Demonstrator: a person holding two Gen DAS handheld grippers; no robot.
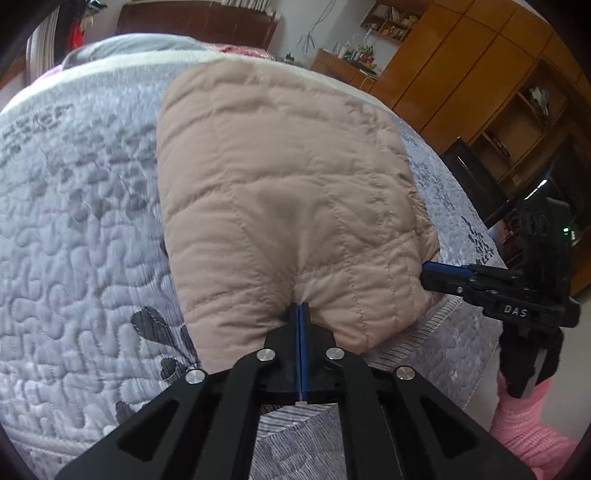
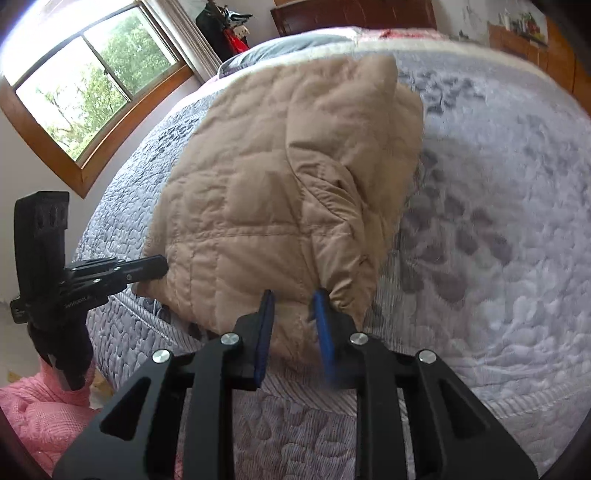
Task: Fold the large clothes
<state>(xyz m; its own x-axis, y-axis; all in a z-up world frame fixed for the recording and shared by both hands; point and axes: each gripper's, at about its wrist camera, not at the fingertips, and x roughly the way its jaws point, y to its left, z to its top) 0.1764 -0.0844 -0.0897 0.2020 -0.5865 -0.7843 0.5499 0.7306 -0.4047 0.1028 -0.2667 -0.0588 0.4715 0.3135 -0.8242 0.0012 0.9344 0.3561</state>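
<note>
Black linkage arms with silver rivets fill the foreground of both wrist views. Pressed together at the tips, the left gripper (image 1: 301,308) pinches the near hem of the beige quilted jacket (image 1: 284,192). At the jacket's other near corner, the right gripper (image 2: 293,299) stands parted around the hem with a blue pad on each side, not clamped. Folded into a rough rectangle, the jacket lies near the bed's near edge, on a grey quilted bedspread (image 1: 74,221) stitched with pebble and heart shapes. White letters "DAS" mark the right gripper's body in the left view. Around the bed stand a dark wooden headboard (image 1: 195,20), orange-brown wardrobes (image 1: 461,66) and a wood-framed window (image 2: 85,81) showing green trees.
</note>
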